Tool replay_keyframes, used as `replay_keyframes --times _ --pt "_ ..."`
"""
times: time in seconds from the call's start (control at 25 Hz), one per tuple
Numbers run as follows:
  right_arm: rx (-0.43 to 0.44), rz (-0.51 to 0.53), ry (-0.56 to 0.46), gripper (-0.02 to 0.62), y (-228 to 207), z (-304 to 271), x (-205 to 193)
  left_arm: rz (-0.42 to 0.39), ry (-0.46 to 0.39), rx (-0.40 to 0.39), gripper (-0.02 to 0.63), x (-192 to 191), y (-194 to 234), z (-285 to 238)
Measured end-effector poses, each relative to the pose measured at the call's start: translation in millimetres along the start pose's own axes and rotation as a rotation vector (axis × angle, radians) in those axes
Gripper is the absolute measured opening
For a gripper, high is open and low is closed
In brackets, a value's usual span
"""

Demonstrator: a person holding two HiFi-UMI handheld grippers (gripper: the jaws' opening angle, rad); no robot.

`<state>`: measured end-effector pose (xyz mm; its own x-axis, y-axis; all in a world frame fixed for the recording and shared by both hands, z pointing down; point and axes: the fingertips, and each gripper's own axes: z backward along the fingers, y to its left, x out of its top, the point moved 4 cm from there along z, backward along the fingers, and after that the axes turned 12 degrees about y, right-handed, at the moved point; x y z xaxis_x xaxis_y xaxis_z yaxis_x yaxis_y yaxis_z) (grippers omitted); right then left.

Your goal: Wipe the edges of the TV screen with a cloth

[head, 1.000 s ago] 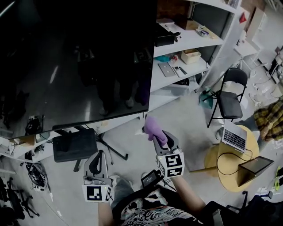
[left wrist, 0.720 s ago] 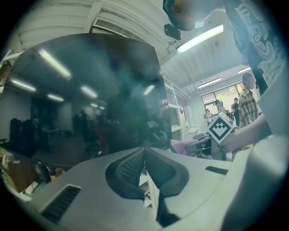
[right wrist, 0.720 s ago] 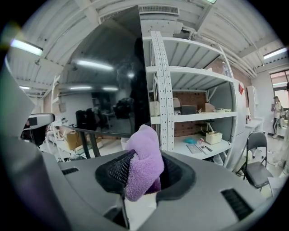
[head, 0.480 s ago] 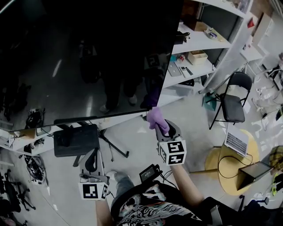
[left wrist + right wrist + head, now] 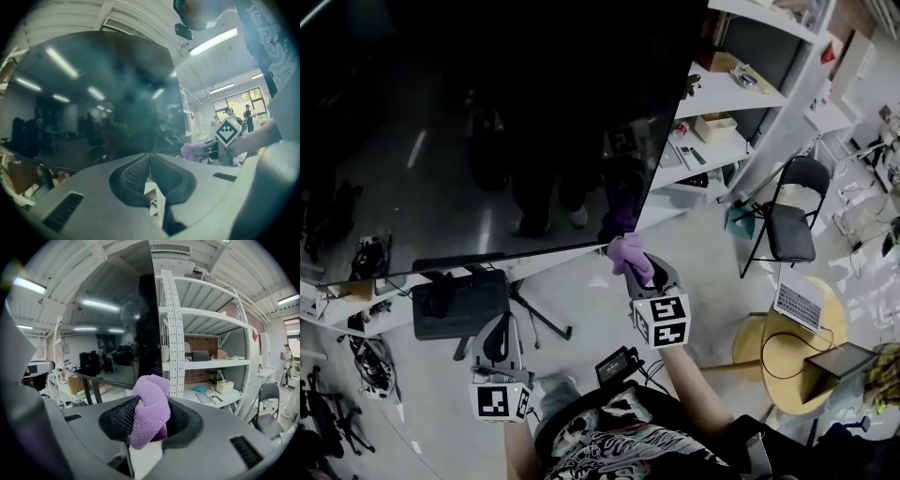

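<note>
A person's left gripper (image 5: 495,330) hangs at 7 o'clock in the head view, below the TV screen (image 5: 487,122) and apart from it. Its fingers (image 5: 133,177) are pressed together, with nothing between them.

The dark, reflective screen fills the frame from 9 o'clock to 12 o'clock. Its bottom edge runs across to a lower right corner near the centre, and a black case (image 5: 459,305) sits on the floor under that edge.

At the corner the purple cloth (image 5: 628,253) lies against the screen's edge and meets its own purple reflection in the glass. The right gripper (image 5: 639,274) holds it from 5 o'clock of the corner. In the right gripper view its fingers (image 5: 117,420) pinch the bunched cloth, which bulges out above and in front of them, with the screen's right edge rising straight behind it.

White shelving (image 5: 722,89) with small items on it stands at 1 o'clock, just beyond the screen's right edge. A black folding chair (image 5: 792,220) stands at 3 o'clock. A round yellow worktop (image 5: 769,361) at 4 o'clock carries an open laptop (image 5: 797,300).
</note>
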<state>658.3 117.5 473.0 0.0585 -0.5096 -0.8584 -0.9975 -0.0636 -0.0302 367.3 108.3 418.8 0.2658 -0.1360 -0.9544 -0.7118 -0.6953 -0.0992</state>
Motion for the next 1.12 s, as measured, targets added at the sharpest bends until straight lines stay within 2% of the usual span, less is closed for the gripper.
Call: replay_keyframes --times 0.2,0.72,1.12 --pt "0.014 0.005 0.012 0.161 4.9 -6.4 2.9 -0.007 0.006 -0.014 0.017 1.7 5.5 -0.3" --pt "0.024 0.038 0.028 0.161 8.6 -18.5 7.5 0.052 0.038 0.002 0.017 -19.3 21.6 3.2" --pt "0.066 0.017 0.022 0.161 22.0 -19.4 7.8 0.080 0.038 0.028 0.017 -29.8 27.8 16.6"
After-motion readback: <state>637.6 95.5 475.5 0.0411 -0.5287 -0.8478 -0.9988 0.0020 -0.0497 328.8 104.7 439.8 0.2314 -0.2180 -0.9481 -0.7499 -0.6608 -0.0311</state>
